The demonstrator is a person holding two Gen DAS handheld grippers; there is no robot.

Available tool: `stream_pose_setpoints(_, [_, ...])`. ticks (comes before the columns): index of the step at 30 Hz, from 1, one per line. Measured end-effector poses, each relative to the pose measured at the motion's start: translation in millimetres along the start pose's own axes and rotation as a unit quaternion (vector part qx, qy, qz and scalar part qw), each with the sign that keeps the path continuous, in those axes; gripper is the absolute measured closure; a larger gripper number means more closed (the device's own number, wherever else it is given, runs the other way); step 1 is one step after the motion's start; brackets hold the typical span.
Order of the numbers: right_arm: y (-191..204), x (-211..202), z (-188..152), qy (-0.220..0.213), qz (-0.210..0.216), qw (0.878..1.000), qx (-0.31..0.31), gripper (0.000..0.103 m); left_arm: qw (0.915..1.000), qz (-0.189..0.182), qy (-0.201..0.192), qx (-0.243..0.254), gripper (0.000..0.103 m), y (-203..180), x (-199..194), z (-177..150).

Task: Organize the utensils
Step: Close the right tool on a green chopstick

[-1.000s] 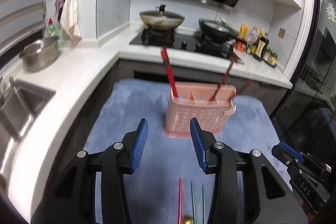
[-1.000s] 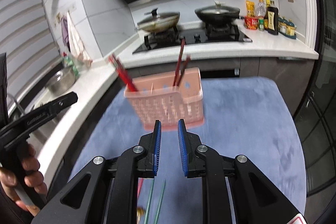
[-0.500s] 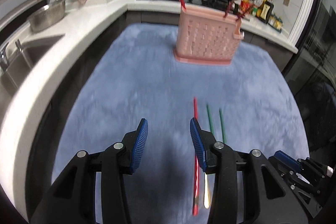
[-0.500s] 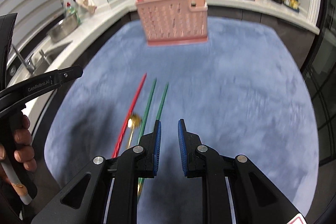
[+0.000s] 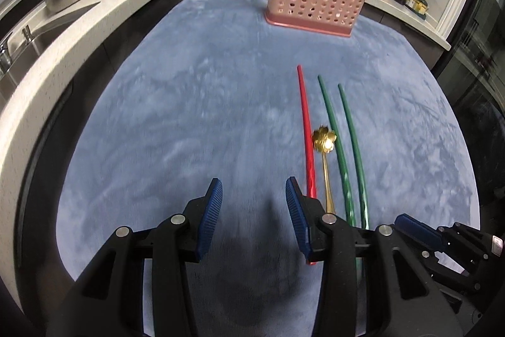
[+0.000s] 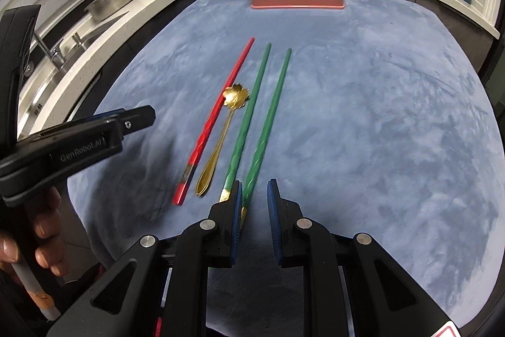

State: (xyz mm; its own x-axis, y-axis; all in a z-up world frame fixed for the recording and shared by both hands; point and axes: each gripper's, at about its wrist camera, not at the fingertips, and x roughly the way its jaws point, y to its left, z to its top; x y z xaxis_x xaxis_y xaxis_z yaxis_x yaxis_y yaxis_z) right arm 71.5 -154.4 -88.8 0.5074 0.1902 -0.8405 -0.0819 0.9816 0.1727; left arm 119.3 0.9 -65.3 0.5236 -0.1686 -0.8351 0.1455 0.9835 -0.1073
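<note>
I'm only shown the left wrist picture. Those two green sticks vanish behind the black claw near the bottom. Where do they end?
Observer: In the right wrist view the green chopsticks end in gold tips, right beside the right gripper's left finger.
Operator: Is that gripper pinching them?
Observer: No. Its jaws stand slightly apart, with only the blue mat between them.
Operator: And who carries my claw?
Observer: A hand wraps the left gripper's handle, at that view's left edge.
</note>
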Motion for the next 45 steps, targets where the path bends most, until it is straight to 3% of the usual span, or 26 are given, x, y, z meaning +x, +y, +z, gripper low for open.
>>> stream_pose_setpoints(15, [2.1, 16.3, -12.4, 0.03, 0.009, 0.999, 0.005, 0.086, 0.9999, 0.004, 0.016, 0.004, 0.05, 1.6, 4.1, -19.8])
stream_pose_setpoints(27, [3.9, 22.0, -15.5, 0.039, 0.003, 0.999, 0.0, 0.086, 0.9996, -0.004, 0.023, 0.019, 0.049, -6.3, 6.9, -24.4])
stream_pose_setpoints(29, [2.4, 22.2, -15.5, 0.039, -0.001, 0.999, 0.002, 0.09, 0.9995, -0.005, 0.024, 0.022, 0.049, -8.2, 6.9, -25.0])
stream_pose_setpoints(32, [-0.5, 22.0, -15.9, 0.038, -0.004, 0.999, 0.01, 0.095, 0.9993, -0.007, 0.025, 0.027, 0.049, -10.8, 6.8, -25.3])
stream_pose_setpoints(45, [-23.7, 14.9, -18.1, 0.026, -0.027, 0.998, 0.055, 0.096, 0.9976, -0.029, 0.038, 0.05, 0.049, -25.8, 11.9, -30.9])
